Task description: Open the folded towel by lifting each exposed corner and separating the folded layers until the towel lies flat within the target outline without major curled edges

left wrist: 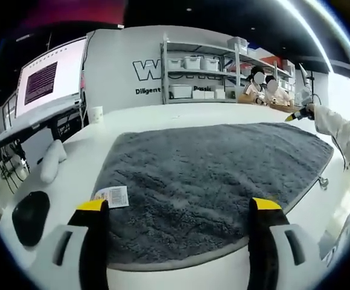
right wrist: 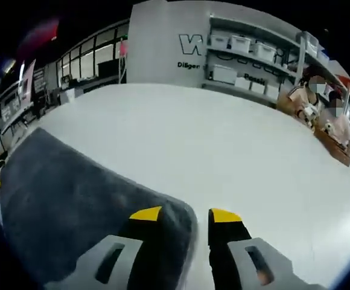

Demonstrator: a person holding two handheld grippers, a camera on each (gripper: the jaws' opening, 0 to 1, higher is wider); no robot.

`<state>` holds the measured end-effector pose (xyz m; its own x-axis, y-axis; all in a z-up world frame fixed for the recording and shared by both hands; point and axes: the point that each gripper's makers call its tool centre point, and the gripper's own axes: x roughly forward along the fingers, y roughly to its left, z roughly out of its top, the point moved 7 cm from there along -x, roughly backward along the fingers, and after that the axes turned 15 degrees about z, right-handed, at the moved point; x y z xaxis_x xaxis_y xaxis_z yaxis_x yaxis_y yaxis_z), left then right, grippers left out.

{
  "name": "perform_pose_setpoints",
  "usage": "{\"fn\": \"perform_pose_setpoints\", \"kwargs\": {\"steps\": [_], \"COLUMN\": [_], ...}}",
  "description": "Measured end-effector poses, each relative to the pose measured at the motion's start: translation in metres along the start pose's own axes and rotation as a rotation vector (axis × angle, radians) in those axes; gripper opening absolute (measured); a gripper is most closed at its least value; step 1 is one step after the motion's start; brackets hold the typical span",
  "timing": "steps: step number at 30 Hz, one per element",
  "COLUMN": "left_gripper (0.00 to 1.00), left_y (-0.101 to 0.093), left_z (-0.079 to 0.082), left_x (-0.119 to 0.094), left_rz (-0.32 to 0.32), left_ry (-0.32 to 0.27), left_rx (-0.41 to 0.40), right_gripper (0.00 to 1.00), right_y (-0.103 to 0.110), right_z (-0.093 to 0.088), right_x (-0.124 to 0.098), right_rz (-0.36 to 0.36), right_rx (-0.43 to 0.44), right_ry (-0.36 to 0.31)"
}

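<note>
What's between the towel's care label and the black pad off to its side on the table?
In the left gripper view, only bare white table lies between the towel's label and the black pad. The towel itself stops short of the pad.

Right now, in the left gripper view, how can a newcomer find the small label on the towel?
Find the white table, then the grey towel spread on it. At the towel's edge nearest the left gripper lies a small white label with printed marks, the one pale patch on dark pile.
</note>
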<state>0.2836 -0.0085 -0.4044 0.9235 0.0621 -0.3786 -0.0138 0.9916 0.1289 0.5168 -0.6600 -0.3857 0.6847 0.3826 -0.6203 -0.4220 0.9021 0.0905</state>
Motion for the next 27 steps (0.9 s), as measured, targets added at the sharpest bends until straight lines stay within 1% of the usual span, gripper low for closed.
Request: {"fn": "perform_pose_setpoints", "kwargs": {"steps": [4, 6, 10, 12, 14, 17, 20, 22, 27], "left_gripper": [0.95, 0.95, 0.95, 0.95, 0.95, 0.95, 0.95, 0.95, 0.95], "left_y": [0.001, 0.002, 0.002, 0.002, 0.002, 0.002, 0.003, 0.003, 0.003], "left_z": [-0.003, -0.004, -0.006, -0.007, -0.008, -0.009, -0.01, -0.01, -0.01], "left_x": [0.0, 0.0, 0.001, 0.001, 0.002, 0.001, 0.001, 0.001, 0.002], "left_rz": [0.005, 0.006, 0.009, 0.009, 0.011, 0.011, 0.01, 0.01, 0.017], "left_ry": [0.007, 0.012, 0.015, 0.017, 0.016, 0.013, 0.009, 0.006, 0.005], "left_rx": [0.002, 0.003, -0.003, -0.008, -0.014, -0.021, -0.024, -0.028, -0.035], "right_gripper": [0.17, 0.16, 0.13, 0.1, 0.09, 0.07, 0.04, 0.01, 0.01], "right_y": [-0.004, -0.003, 0.001, 0.001, 0.0, -0.001, -0.002, -0.003, -0.004], "right_z": [-0.002, -0.003, -0.002, -0.003, -0.006, -0.006, -0.005, -0.005, -0.004], "right_x": [0.003, 0.004, 0.007, 0.011, 0.015, 0.015, 0.015, 0.015, 0.015], "right_rz": [0.01, 0.006, 0.028, 0.033, 0.042, 0.053, 0.067, 0.061, 0.032], "right_rx": [0.014, 0.004, -0.001, -0.014, -0.015, 0.0, -0.03, -0.054, -0.069], "right_ry": [0.005, 0.011, 0.009, 0.026, 0.048, 0.038, 0.041, 0.048, 0.05]}}
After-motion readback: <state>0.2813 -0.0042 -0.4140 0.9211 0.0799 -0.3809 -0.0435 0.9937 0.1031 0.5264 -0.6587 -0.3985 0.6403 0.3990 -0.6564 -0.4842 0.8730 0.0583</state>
